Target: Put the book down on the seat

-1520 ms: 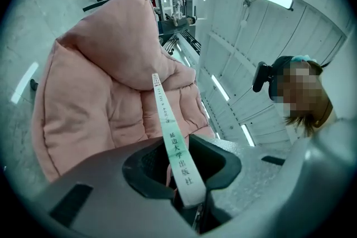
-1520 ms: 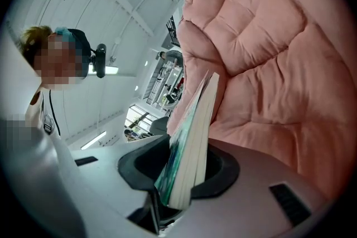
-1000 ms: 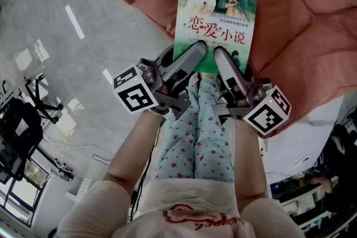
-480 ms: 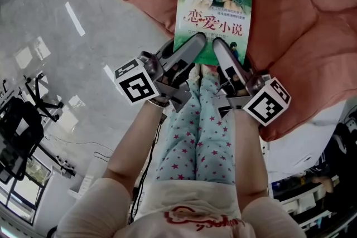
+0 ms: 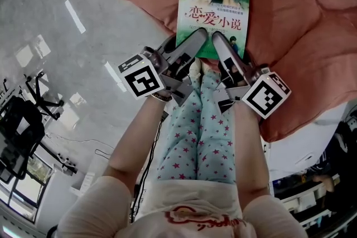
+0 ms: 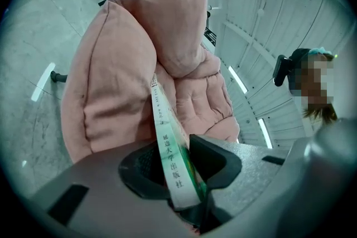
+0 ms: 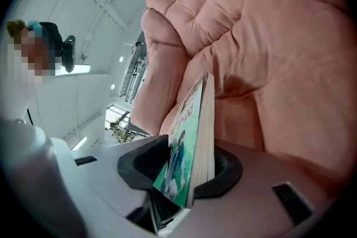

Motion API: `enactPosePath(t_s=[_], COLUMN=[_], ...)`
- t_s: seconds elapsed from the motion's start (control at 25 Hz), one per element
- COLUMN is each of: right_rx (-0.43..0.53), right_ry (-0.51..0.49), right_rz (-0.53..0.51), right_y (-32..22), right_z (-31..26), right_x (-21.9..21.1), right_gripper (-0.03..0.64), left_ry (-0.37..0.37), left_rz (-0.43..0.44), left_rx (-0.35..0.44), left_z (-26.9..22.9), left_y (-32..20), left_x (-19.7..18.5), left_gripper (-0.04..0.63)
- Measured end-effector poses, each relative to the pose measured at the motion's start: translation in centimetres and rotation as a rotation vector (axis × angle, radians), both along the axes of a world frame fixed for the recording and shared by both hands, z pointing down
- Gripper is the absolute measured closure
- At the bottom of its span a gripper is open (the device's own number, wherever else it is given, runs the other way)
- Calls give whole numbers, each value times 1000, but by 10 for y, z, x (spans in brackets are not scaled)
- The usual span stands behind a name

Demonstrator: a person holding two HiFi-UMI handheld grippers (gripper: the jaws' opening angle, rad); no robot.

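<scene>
A green-covered book [image 5: 213,8] with red Chinese title hangs face up over the pink padded seat [image 5: 295,25]. My left gripper [image 5: 199,36] grips the book's near edge on the left side, and my right gripper [image 5: 217,37] grips the same edge on the right. In the left gripper view the book's white spine [image 6: 167,142] stands pinched between the dark pads of the left gripper [image 6: 175,170]. The right gripper view shows the page edges and cover [image 7: 192,136] clamped in the right gripper [image 7: 187,170], with pink cushion behind.
Glossy grey floor [image 5: 67,36] lies left of the seat, with a black stand [image 5: 19,125] further left. The person's star-patterned trouser legs [image 5: 198,131] are below the grippers. White furniture [image 5: 301,142] sits at the right. A person stands at the right edge [image 6: 312,81].
The book and both grippers sit slightly higher in the head view, a little further over the cushion. Both grips on the book are unchanged.
</scene>
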State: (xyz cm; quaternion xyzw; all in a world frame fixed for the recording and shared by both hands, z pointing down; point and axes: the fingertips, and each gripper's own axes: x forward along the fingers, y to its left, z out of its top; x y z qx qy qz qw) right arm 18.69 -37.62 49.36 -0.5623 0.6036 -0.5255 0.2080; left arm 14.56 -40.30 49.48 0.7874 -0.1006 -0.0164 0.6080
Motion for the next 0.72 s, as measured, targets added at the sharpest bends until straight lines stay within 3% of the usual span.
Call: enactPosePath(t_s=[0.32, 0.72], right_rx=[-97, -139], right_ry=[168, 313], right_rz=[-1, 10], right_y=[-3, -3], right_z=[-4, -7], right_x=[0, 3], right_gripper=[465, 434], left_ry=[-146, -267], left_rz=[25, -8], left_rx=[74, 150], left_z=[-4, -4], left_y=[1, -4], left_x=[1, -4], left_gripper=[476, 443])
